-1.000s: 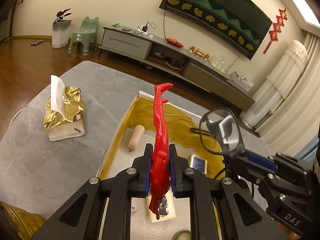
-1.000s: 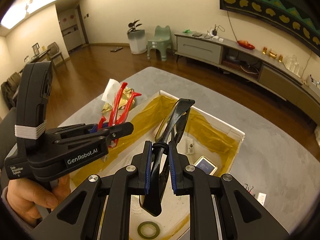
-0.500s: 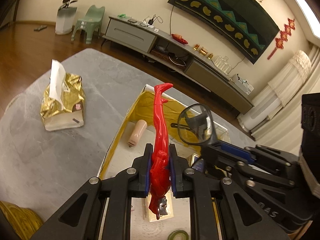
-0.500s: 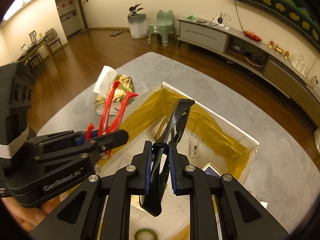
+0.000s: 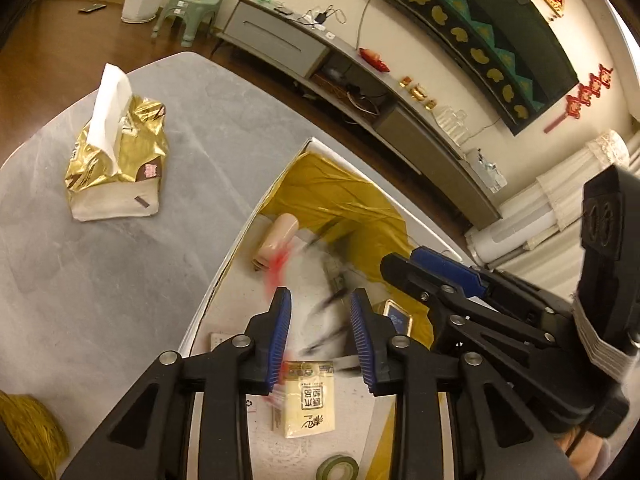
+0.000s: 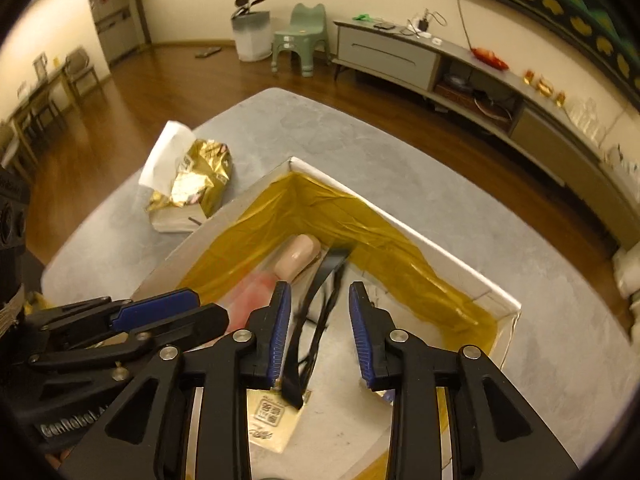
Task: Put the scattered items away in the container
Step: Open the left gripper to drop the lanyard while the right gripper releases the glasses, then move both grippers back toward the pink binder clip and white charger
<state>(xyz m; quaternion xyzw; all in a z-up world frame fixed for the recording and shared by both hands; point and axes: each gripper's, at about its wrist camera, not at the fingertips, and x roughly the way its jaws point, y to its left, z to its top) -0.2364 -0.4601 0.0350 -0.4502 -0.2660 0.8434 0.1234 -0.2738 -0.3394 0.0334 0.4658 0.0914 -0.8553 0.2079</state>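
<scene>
The box (image 6: 460, 264), white-walled and lined with gold foil, sits on the grey table (image 5: 120, 248), and both grippers hang over it with their jaws spread wide. The left gripper (image 5: 320, 332) holds nothing; a red blur (image 5: 278, 268) smears across the box floor just beyond its fingers, too streaked to say whether it is lying there or in the air. The right gripper (image 6: 320, 332) is likewise released: the black glasses (image 6: 316, 312) show between its blue pads (image 6: 362, 336) but touch neither, their frame motion-blurred against the box floor, one temple tip low by the left pad.

Inside the box, a beige tube (image 6: 298, 258) lies near the far corner. A cream packet with printed characters (image 5: 308, 398) lies flat on the floor, nearer the cameras than the tube. A small blue-faced card in a gold frame (image 5: 398, 318) lies by the right wall, and a roll of green tape (image 5: 338, 468) sits at the near end.

Outside the box, to its left, a gold tissue pack (image 5: 118, 168) stands on the table with a white sheet sticking up. A coil of yellow cord (image 5: 28, 432) lies at the table's near left edge.
</scene>
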